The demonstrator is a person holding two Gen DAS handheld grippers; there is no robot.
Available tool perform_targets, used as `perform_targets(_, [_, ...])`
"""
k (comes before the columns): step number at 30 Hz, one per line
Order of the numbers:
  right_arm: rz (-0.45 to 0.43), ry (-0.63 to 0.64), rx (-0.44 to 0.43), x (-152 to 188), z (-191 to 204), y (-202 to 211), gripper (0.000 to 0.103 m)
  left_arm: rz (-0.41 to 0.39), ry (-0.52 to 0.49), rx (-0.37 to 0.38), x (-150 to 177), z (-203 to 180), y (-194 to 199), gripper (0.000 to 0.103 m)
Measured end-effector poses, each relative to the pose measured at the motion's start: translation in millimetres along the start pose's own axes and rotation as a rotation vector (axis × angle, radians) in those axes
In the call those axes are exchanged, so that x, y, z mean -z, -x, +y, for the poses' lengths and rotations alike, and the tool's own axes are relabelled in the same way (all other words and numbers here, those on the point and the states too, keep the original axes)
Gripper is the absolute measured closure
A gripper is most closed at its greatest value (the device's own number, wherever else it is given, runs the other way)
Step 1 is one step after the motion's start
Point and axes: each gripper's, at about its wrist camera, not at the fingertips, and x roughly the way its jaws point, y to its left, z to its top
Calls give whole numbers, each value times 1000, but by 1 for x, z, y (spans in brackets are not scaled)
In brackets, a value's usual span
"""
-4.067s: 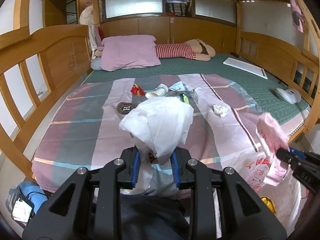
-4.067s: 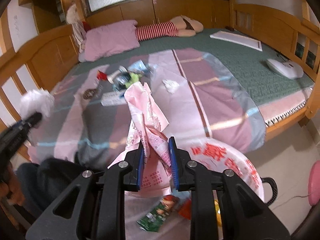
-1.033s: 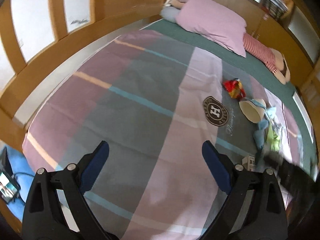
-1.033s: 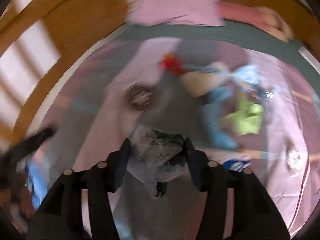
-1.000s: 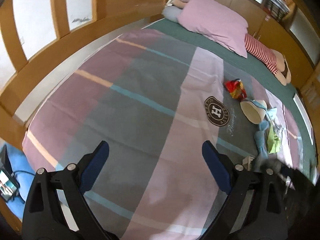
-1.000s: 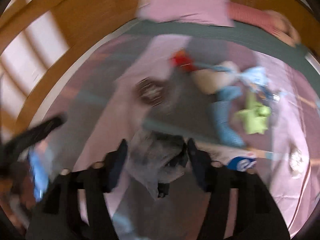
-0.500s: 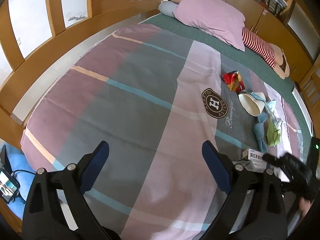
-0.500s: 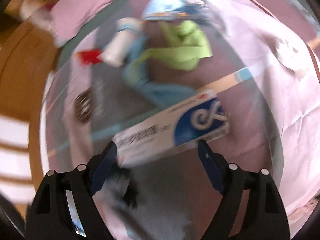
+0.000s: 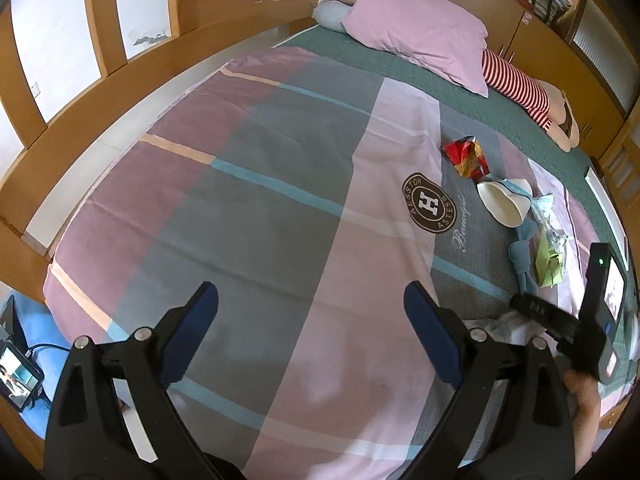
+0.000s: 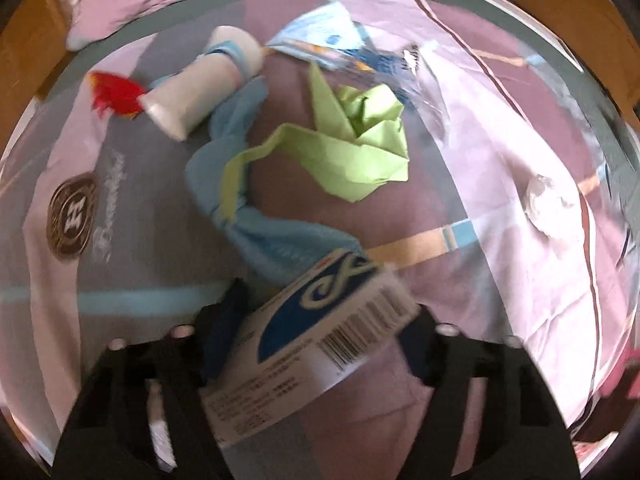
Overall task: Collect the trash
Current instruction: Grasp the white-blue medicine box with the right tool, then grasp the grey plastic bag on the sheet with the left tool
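Observation:
My right gripper [image 10: 320, 320] points down at the bedspread, its jaws closing on a white-and-blue carton [image 10: 304, 360] that fills the gap between them, both pads at its sides. Beyond it lie crumpled green paper [image 10: 360, 152], a knotted blue cloth [image 10: 240, 184], a white paper cup [image 10: 200, 92], a red wrapper [image 10: 116, 96], a blue-and-white packet [image 10: 324, 32] and a white tissue wad [image 10: 544, 204]. My left gripper [image 9: 310, 300] hovers open over bare bedspread with nothing between its fingers. In the left wrist view the right gripper [image 9: 532, 312] shows at the right edge.
The striped bedspread [image 9: 260, 200] covers a bed with a wooden rail [image 9: 120, 80] on the left. A purple pillow [image 9: 420, 32] and a striped doll [image 9: 520, 88] lie at the head. A small screen [image 9: 16, 372] sits on the floor at lower left.
The right gripper has swung down and rolled onto the carton; the grey plastic it held a second ago is gone, and its jaws have narrowed around the carton. The left gripper stayed put.

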Motion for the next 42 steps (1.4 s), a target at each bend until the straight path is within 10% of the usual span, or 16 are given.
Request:
perform_targets(4, [16, 65, -40, 15, -3, 12, 72, 1, -5, -6, 0, 0, 0, 9])
perform_targets(18, [73, 258, -213, 90, 2, 41, 72, 3, -36, -15, 4, -6, 0, 9])
perform_targets(24, [-22, 284, -35, 96, -8, 57, 36, 3, -41, -16, 4, -8, 0, 9])
perform_targets(31, [-10, 380, 60, 106, 4, 53, 33, 3, -47, -21, 4, -8, -1, 9])
perform_targets(34, [-2, 404, 8, 107, 14, 47, 67, 3, -47, -21, 5, -8, -1, 9])
perform_targets(42, [-71, 385, -17, 98, 2, 60, 71, -16, -130, 77, 9, -24, 4, 9])
